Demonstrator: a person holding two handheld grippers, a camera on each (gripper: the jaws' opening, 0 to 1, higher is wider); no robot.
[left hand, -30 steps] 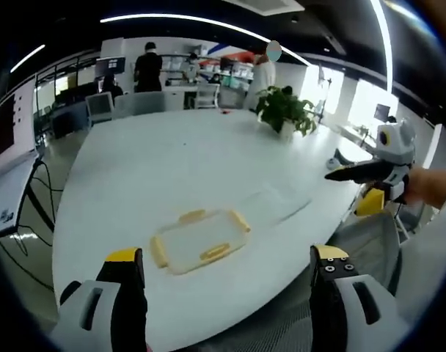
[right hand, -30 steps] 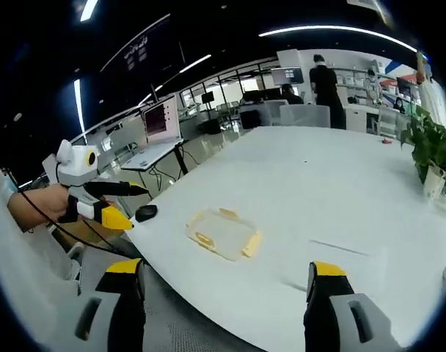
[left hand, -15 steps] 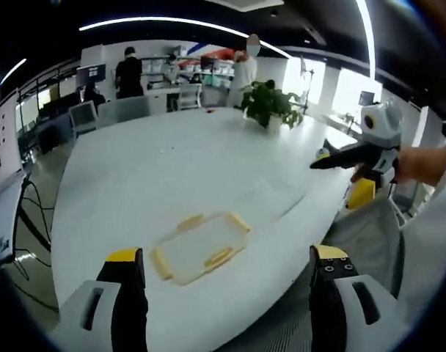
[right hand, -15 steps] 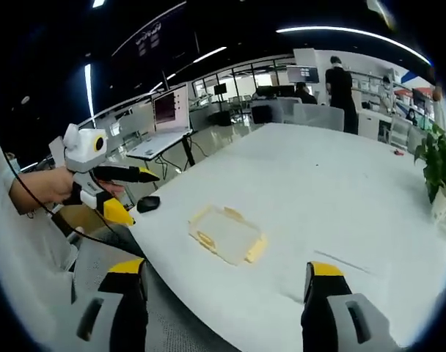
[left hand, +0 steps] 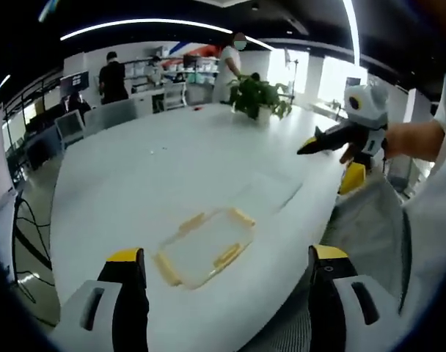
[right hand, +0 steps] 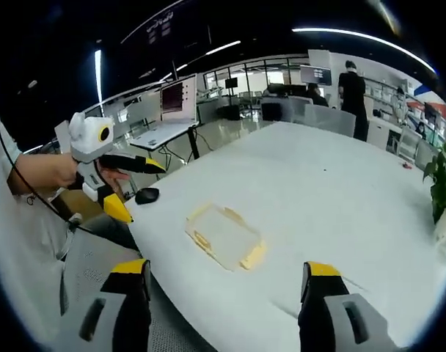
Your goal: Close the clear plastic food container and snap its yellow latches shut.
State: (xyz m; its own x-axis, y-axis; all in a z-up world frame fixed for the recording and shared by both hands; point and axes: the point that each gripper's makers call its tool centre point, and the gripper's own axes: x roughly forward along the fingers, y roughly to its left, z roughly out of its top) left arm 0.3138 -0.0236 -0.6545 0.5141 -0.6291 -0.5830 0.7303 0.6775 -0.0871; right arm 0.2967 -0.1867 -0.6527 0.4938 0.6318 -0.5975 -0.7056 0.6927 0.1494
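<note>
The clear plastic food container [left hand: 207, 248] with yellow latches [left hand: 228, 256] lies flat near the near edge of the white worktop [left hand: 157, 176], untouched, with a faint clear sheet [left hand: 271, 192] just beyond it. The left tool [left hand: 227, 275] and the right tool [right hand: 221, 279] both hang above the worktop's near edge, jaws spread wide and holding nothing. A potted plant [left hand: 258, 97] stands at the far side, and a black mouse [right hand: 146, 195] sits at the worktop's left edge.

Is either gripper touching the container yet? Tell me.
No: the container lies alone on the white table, both grippers held off it.
</note>
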